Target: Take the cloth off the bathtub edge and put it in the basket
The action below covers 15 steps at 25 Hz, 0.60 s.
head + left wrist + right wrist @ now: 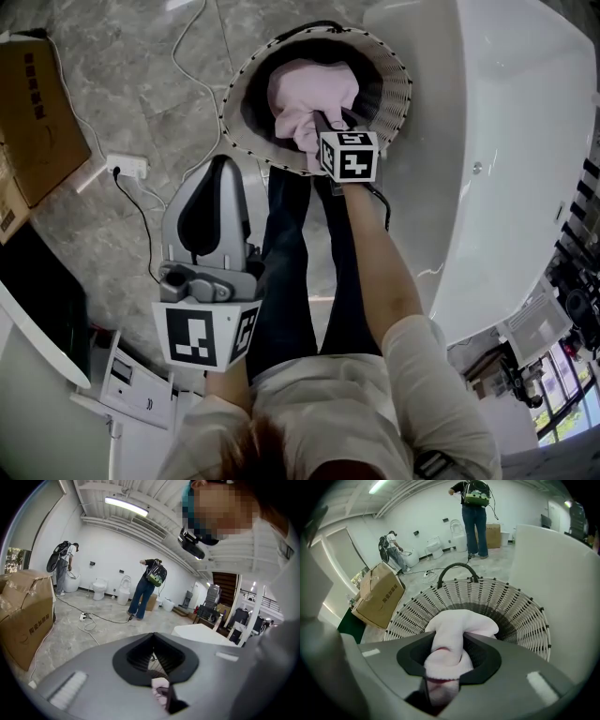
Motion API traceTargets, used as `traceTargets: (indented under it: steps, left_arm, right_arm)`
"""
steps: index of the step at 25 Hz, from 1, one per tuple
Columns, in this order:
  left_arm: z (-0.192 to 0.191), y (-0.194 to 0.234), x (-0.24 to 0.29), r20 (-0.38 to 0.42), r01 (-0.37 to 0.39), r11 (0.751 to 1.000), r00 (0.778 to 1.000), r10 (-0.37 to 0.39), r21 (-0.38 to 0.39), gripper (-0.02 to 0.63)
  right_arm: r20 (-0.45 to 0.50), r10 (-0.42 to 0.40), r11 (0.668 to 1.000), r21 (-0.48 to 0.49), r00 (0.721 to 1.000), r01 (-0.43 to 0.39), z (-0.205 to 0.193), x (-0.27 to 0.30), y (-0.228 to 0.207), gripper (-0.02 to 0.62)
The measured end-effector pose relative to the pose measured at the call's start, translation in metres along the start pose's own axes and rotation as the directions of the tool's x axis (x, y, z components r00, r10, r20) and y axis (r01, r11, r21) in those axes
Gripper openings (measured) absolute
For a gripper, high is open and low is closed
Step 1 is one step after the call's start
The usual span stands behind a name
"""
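Note:
A pale pink cloth (309, 89) hangs bunched over the round white wicker basket (394, 84), partly down inside its dark hollow. My right gripper (319, 122) points steeply down over the basket and is shut on the cloth (461, 620), which bulges out between its jaws above the basket (520, 616). The white bathtub (506, 141) stands right beside the basket. Lower left, my left gripper (221, 161) is held away from the basket, shut and holding nothing. In its own view the left gripper (154, 639) shows only a bit of the pink cloth (159, 686) through the gap behind its jaws.
A cardboard box (33, 112) lies at the left, with a power strip (127, 167) and cables across the marble floor. The person's legs in dark jeans (286, 281) stand just before the basket. Two people (145, 590) and toilets are far off across the room.

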<state>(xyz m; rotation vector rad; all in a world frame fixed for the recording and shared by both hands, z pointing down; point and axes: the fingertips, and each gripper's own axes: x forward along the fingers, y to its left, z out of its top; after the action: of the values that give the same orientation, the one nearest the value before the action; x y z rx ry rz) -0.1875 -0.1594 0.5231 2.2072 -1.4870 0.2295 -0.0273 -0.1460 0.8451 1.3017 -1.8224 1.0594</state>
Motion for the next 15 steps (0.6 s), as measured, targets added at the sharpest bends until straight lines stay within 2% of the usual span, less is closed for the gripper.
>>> traceTargets:
  steps: [11, 15]
  left_arm:
    - [-0.0048, -0.0003, 0.0028, -0.009, 0.005, 1.0, 1.0, -0.005, -0.009, 0.049]
    - [-0.0038, -0.001, 0.0011, -0.005, 0.004, 1.0, 1.0, -0.004, -0.011, 0.049]
  right_arm:
    - [-0.012, 0.013, 1.0, 0.016, 1.0, -0.013, -0.0018, 0.0036, 0.0006, 0.125]
    - [-0.016, 0.021, 1.0, -0.015, 1.0, -0.021, -0.0008, 0.0029, 0.0048, 0.14]
